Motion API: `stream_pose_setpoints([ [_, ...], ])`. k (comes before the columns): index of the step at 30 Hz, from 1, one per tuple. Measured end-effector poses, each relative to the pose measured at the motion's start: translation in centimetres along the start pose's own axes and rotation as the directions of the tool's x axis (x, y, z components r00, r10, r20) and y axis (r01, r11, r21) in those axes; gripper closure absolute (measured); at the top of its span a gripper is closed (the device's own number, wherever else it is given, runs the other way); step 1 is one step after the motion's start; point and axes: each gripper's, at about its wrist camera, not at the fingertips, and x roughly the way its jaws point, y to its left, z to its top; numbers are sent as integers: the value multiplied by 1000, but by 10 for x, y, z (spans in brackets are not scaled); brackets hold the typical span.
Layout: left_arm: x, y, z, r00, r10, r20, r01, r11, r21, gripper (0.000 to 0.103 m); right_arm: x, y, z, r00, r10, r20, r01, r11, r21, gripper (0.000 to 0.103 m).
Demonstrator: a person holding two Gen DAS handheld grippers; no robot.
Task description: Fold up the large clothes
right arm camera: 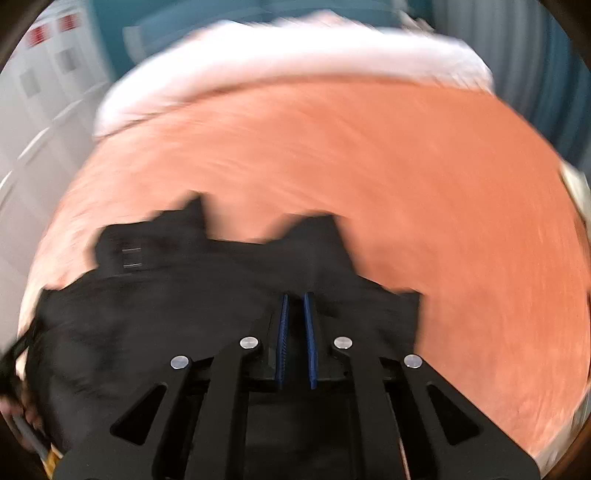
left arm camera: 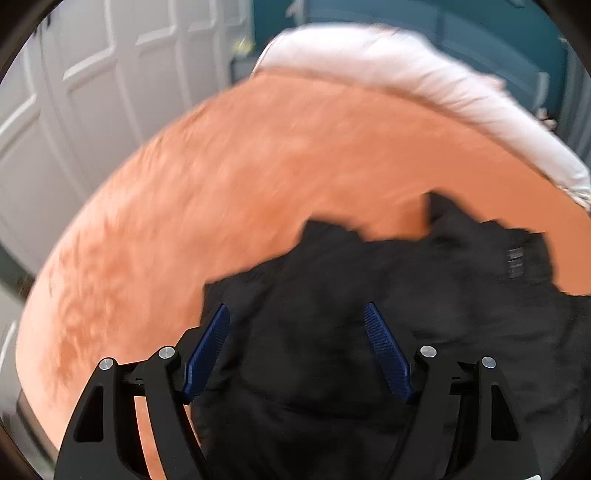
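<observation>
A black garment (left arm camera: 369, 302) lies crumpled on an orange bedspread (left arm camera: 240, 166). In the left wrist view my left gripper (left arm camera: 297, 314) is open, its blue pads (left arm camera: 207, 350) spread wide above the garment's left part. In the right wrist view the same black garment (right arm camera: 166, 302) lies on the orange bedspread (right arm camera: 424, 184). My right gripper (right arm camera: 296, 301) has its blue pads (right arm camera: 309, 339) nearly together over the garment's right edge; blur hides whether cloth sits between them. Both views are motion-blurred.
White pillows or bedding (left arm camera: 388, 62) lie along the far side of the bed, also in the right wrist view (right arm camera: 277, 55). White panelled doors (left arm camera: 92, 74) stand to the left. A teal wall (right arm camera: 155, 26) is behind the bed.
</observation>
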Motion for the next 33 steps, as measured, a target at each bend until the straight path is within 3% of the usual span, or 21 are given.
stream_pose_setpoints([
  [3,14,7,-14,999,-28,21,29,999,-32,17,36,-16,-14,998,45,-51,-44,999,10,100],
  [8,25,7,-19,999,-49,23,50,997,-66,8,56,5,-27,999,-36,1,36,994,-99,100],
  [12,32,11,-16,998,-57,12,58,995,-81,5,58,9,-24,998,-58,5,58,991,-124,100],
  [14,23,12,-14,999,-37,7,37,997,-68,6,37,13,-19,995,-96,-8,95,991,-99,95],
  [16,7,18,-15,999,-35,5,35,997,-72,16,-5,24,-24,999,5,41,-2,997,-72,95],
  [19,-33,41,-28,993,-115,41,119,986,-117,16,-55,61,-34,988,143,65,-134,983,-127,94],
  [23,-64,70,-54,985,-169,40,173,966,-190,15,-62,123,-53,967,253,-39,-255,941,-222,94],
  [27,-63,100,-84,976,-220,-2,210,937,-280,15,-43,168,-66,966,238,-105,-258,925,-279,94],
  [29,-57,112,-94,974,-227,-19,209,924,-320,15,-20,181,-71,959,217,-182,-262,925,-275,93],
  [31,-46,123,-107,968,-245,-51,207,899,-385,15,-2,184,-78,956,195,-219,-252,929,-271,94],
  [33,-42,127,-117,953,-300,-46,251,864,-437,14,10,180,-83,946,213,-243,-271,933,-235,95],
])
